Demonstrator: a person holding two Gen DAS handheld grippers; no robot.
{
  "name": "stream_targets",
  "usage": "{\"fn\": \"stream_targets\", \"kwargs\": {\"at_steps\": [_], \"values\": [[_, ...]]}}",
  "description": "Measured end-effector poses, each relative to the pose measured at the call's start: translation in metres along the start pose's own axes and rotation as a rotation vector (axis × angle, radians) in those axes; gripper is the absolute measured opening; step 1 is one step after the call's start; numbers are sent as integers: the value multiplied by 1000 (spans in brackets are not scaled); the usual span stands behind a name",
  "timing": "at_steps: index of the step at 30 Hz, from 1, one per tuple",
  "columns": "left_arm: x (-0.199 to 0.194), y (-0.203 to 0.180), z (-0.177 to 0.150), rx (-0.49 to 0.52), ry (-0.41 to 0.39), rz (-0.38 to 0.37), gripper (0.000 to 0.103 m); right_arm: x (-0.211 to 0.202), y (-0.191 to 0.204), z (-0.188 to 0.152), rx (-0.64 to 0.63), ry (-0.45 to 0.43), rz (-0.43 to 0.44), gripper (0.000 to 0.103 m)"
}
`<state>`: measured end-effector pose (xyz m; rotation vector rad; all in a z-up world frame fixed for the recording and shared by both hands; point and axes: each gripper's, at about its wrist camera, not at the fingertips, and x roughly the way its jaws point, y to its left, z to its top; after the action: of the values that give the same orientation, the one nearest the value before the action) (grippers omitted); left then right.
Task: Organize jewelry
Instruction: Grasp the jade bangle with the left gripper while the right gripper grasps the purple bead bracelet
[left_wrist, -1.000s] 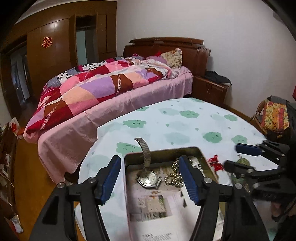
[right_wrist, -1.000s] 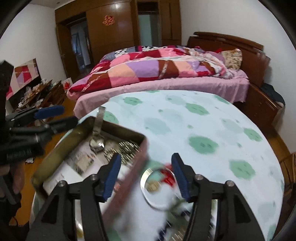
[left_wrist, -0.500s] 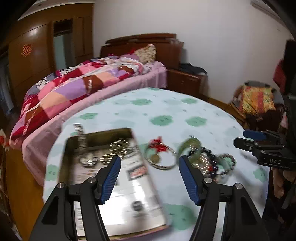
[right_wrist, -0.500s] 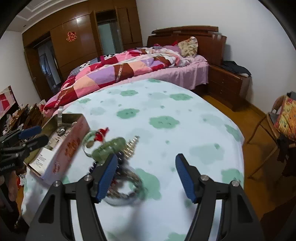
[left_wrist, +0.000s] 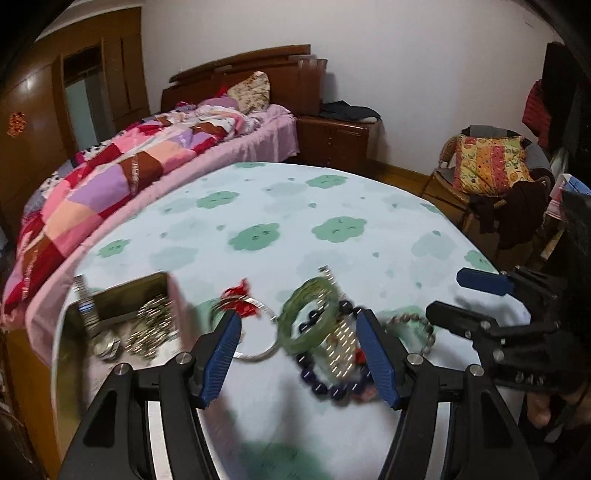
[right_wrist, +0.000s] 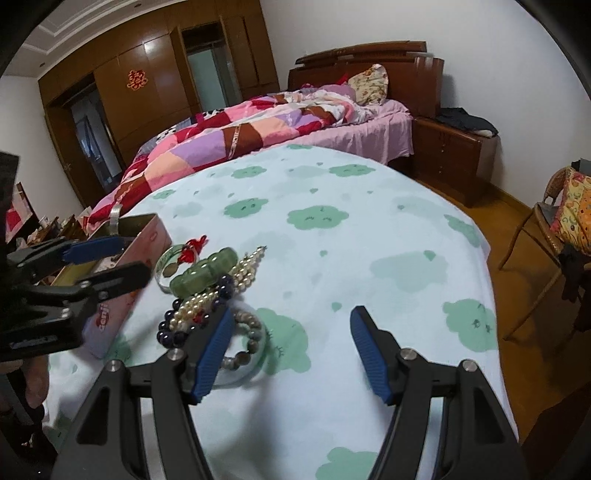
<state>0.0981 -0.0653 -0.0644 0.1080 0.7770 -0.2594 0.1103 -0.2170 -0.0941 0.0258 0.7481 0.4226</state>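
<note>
A pile of jewelry lies on the cloud-print tablecloth: a green jade bangle (left_wrist: 308, 319) (right_wrist: 203, 273), a silver bangle with a red tassel (left_wrist: 255, 332) (right_wrist: 173, 260), a dark bead bracelet (left_wrist: 325, 387) (right_wrist: 173, 332), a pearl strand (right_wrist: 218, 291) and a grey bead bracelet (right_wrist: 247, 343). An open tin box (left_wrist: 74, 354) (right_wrist: 144, 229) at the left holds a watch and a chain. My left gripper (left_wrist: 301, 358) is open, hovering over the pile. My right gripper (right_wrist: 290, 354) is open, just right of the pile.
The round table (right_wrist: 369, 240) stands beside a bed with a patchwork quilt (right_wrist: 240, 136). A wooden nightstand (right_wrist: 454, 166) and a wicker chair with a colourful cushion (left_wrist: 487, 166) stand at the right. A wardrobe (right_wrist: 129, 96) lines the far wall.
My left gripper has swung from over the tin box rightward to the jewelry pile. My right gripper has moved right, off the pile toward bare cloth. Both stay open.
</note>
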Motion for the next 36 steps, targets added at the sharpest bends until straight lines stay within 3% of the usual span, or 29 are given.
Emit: {"fn": "stream_targets", "kwargs": {"at_steps": [4,6,9,10,12,13,24,28,33,36], "values": [[20,-6,7,9,33,-16,63,-2,-9,0,25,-7,-15,69],[29,-9,7,19,61,-31,51,-2,-11,0,34,-6,-14,69],[42,-12,2,19,110,-59,44,-2,-10,0,36,-6,-8,69],[44,-12,1,16,112,-69,36,-2,-9,0,35,-7,-5,69],[47,-13,-1,27,127,-69,9,-2,-7,-1,29,-6,-1,69],[45,-12,-1,22,124,-80,6,-2,-6,-1,26,-6,0,69],[-25,6,2,-29,-28,-100,6,-3,-6,-3,31,-11,-2,69],[-33,12,-1,-44,-45,-62,6,-3,2,-2,7,-6,14,69],[-26,13,-8,-56,-33,-61,6,5,23,6,-59,11,40,46],[-23,12,-11,-60,-26,-70,6,16,32,13,-72,41,46,41]]}}
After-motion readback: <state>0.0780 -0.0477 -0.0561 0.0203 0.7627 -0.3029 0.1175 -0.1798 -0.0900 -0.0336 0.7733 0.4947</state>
